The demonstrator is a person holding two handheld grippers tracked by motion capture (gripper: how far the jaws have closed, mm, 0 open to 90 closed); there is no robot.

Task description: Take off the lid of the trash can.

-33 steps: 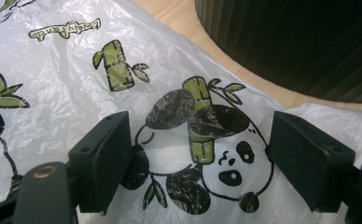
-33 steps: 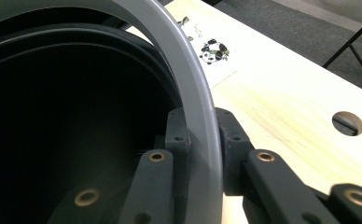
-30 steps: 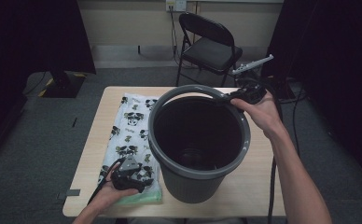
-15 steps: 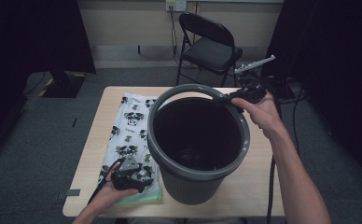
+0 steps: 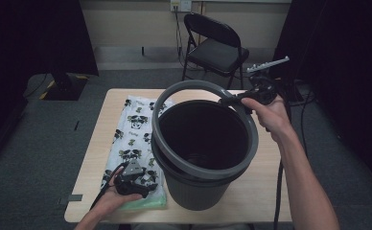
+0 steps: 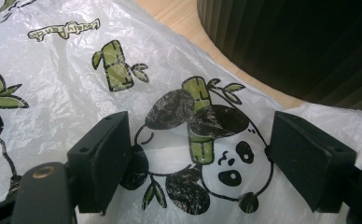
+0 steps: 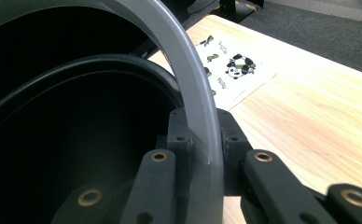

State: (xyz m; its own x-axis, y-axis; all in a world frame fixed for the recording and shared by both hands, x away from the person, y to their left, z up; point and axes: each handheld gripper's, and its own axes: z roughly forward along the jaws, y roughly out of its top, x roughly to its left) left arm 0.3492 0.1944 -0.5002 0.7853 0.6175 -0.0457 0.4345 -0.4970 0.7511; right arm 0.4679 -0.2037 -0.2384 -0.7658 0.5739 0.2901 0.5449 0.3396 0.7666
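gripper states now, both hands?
Left gripper: open, jaws over the panda-print plastic bag.
Right gripper: closed on the grey plastic ring above the dark bin.

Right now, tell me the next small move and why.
Probably lift the grey ring clear of the bin: the right gripper is clamped on it, its far side raised, near side low on the rim. The left gripper rests open on the panda bag.

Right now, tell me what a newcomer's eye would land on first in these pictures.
The big dark bin in the middle of the table draws the eye first, with its grey ring lifted and tilted above the rim, clamped in the right gripper at the far right side. Next comes the panda-print plastic bag lying flat left of the bin, where the left gripper rests with its jaws open.
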